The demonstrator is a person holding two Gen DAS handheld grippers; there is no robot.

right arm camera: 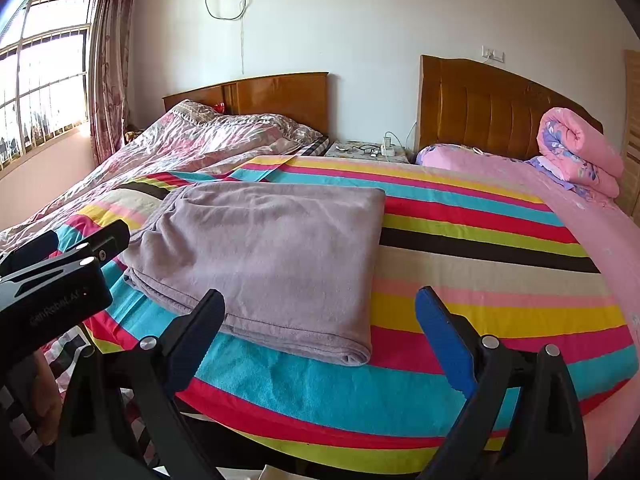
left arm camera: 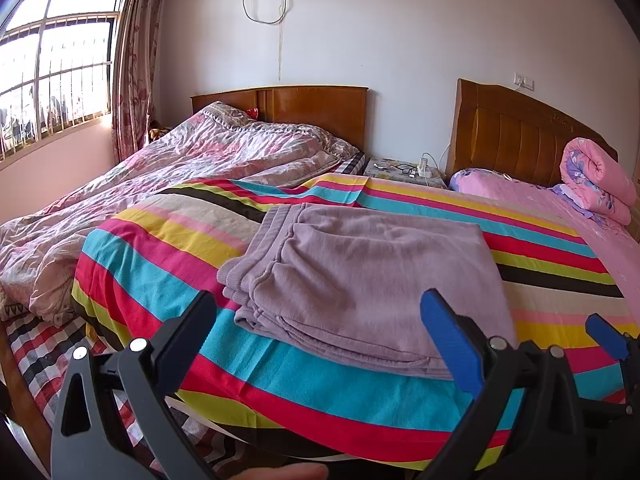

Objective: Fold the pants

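Both grippers stand with fingers spread wide and hold nothing: the left gripper (left arm camera: pixel 320 328) sits at the bottom of the left wrist view, the right gripper (right arm camera: pixel 320 328) at the bottom of the right wrist view. Purple pants (left arm camera: pixel 360 276) lie at the centre of the left view, left of centre in the right view, on the striped blanket (right arm camera: pixel 480 248). Folded into a thick, layered rectangle, they show stacked edges toward the lower left and a rolled fold at the near right corner (right arm camera: pixel 356 356). Judgement: folding appears near complete; what remains is squaring or a last fold. To do this well, each gripper should take one near corner, pinch every layer together without catching the blanket beneath, and lift evenly so the stack does not slide apart. Neither gripper touches the cloth.
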